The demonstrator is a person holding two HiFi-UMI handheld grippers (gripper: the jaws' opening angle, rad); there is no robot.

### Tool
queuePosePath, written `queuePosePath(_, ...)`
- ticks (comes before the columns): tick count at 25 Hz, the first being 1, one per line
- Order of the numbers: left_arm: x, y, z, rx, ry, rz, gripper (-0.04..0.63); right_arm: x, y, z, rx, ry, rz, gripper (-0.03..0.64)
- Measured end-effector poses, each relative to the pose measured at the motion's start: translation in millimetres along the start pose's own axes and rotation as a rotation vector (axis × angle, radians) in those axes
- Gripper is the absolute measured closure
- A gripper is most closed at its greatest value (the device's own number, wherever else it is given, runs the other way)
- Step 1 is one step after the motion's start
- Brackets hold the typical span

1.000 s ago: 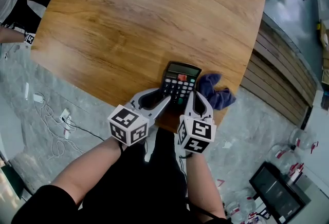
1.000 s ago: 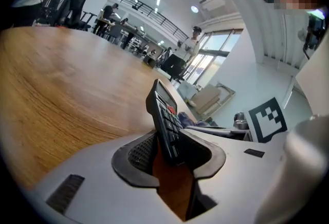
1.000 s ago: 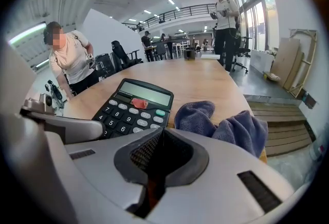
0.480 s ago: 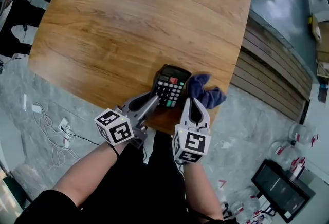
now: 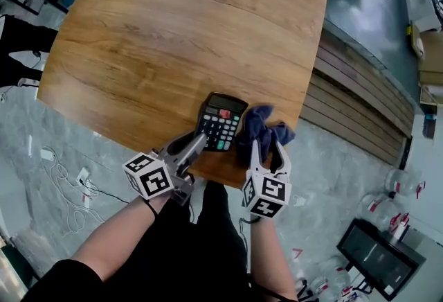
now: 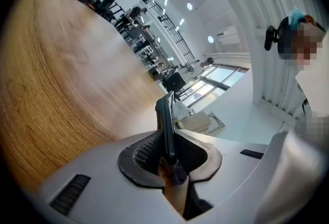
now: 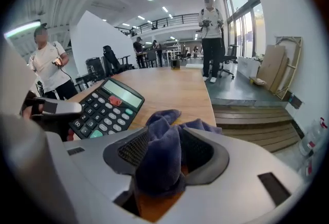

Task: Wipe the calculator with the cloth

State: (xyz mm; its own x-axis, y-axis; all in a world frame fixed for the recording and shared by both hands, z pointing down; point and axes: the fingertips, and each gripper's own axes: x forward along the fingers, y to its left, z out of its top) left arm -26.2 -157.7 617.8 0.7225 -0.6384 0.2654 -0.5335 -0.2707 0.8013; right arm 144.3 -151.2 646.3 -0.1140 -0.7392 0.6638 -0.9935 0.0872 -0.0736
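**Calculator clamped, cloth between opening jaws**

My left gripper [image 5: 199,140] has its jaws closed on the near edge of the calculator [image 5: 221,124], holding it tilted over the wooden surface [image 5: 180,30]. On my right gripper [image 5: 267,147] the jaws are opening, with the blue cloth [image 5: 263,129] bunched between them, just right of the calculator.

Left gripper [image 5: 199,143]: jaws narrowed, now clamped on the black push-button desk calculator [image 5: 221,122] at its 7 o'clock corner. Right gripper [image 5: 266,149]: moved from calculator's 5 o'clock to the crumpled dark-blue cloth [image 5: 261,129] at 3 o'clock; jaws opening, cloth between them.
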Motion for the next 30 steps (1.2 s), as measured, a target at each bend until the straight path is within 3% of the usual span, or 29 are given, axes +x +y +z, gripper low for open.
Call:
queuePosePath(3,1.5,0.7,-3.2,0.005,0.006,-0.001,0.525,16.1,-0.9,-21.8,-0.008,0.079,0.009,0.453)
queuePosePath(9,-0.5,6.7,-11.8,-0.011,0.016,-0.001,0.525,27.7,0.2,-29.9,0.052,0.072,0.026,0.459)
queuePosePath(11,-1.1,4.1,-9.7,-0.017,0.010,-0.004,0.525,25.7,0.7,-27.6,0.025,0.067,0.027,0.542)
queuePosePath(12,-1.2,1.2,-7.6,-0.016,0.007,-0.008,0.526,22.1,0.8,-23.2,0.010,0.053,0.027,0.552)
queuePosePath(16,-6.9,-19.8,8.0,0.000,-0.005,-0.039,0.526,-13.5,4.8,26.5,-0.063,-0.095,0.018,0.555)
queuePosePath(24,-19.7,-107.0,66.0,0.054,-0.085,-0.160,0.525,-127.1,27.2,188.7,-0.121,-0.460,0.057,0.557)
queuePosePath(30,-37.9,-143.2,67.9,0.049,-0.102,-0.214,0.525,-180.3,74.7,237.9,-0.202,-0.607,0.145,0.557)
